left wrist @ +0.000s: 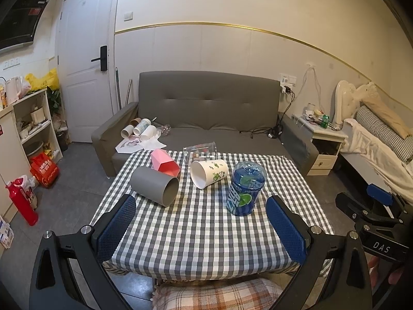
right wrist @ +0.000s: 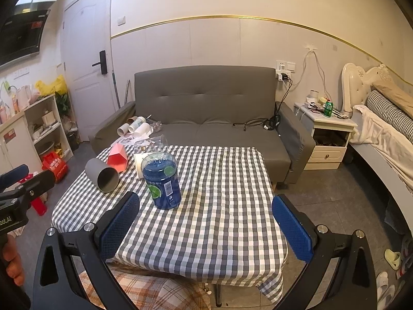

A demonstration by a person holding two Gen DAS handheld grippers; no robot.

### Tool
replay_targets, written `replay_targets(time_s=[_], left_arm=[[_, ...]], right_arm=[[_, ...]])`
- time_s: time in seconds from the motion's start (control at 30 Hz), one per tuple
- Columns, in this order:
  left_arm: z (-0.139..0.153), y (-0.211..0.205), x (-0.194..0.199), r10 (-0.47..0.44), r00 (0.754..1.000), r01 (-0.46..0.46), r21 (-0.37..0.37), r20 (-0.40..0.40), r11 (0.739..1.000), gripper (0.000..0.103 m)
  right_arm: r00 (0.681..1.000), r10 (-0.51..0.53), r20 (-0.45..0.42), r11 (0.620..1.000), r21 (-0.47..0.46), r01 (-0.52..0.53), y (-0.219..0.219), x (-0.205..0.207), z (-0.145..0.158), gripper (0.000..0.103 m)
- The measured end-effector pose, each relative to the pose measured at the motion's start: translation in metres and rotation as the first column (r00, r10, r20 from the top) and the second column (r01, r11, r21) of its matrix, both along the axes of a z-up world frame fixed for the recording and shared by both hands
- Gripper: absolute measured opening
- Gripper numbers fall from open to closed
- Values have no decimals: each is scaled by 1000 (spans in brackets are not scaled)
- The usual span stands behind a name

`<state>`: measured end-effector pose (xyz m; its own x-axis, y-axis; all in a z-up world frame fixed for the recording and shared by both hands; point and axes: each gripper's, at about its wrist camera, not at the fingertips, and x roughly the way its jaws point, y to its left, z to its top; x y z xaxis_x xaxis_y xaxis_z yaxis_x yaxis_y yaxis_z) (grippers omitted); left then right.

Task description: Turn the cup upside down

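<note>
Both grippers, left gripper (left wrist: 200, 223) and right gripper (right wrist: 206, 222), spread wide and empty; grey cup (left wrist: 155, 185) on its side, probably light, stiff, slick — best pinched mid-wall.

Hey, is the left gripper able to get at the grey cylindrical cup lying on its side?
Probably yes. The left gripper is open, and only bare checked tablecloth lies between it and the grey cylindrical cup, ahead and slightly left.

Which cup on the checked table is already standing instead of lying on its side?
The blue translucent plastic cup with the lime print. It stands on end; the grey cup, pink cup, white paper cup and clear cup lie sideways.
</note>
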<state>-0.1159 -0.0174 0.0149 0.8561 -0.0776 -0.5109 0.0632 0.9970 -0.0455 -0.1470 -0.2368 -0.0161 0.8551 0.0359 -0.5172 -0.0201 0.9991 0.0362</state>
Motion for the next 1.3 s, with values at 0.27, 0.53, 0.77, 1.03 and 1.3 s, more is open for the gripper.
replay_targets(time_s=[0.27,0.53,0.77,1.03,1.3], left_arm=[[1,0,-1,1,1000,-1,-2,1,1000,103],[2,1,-1,3,1000,-3,-6,-1,1000,103],[2,1,-2,3,1000,-3,-6,-1,1000,103],[1,1,-2,3,1000,-3,-2,0,1000,103],[0,0,-2,5,1000,-5,3,-2,1000,103]], right_arm=[[1000,6,-3,1000,2,-6,2,0,-1,103],[1000,8,-8,1000,0,-8,4,2,-2,103],[1000,7,-10,1000,-2,-7,4,2,-4,103],[1000,11,-16,1000,-2,-11,5,1,-7,103],[1000,11,-19,1000,0,-11,5,1,-8,103]])
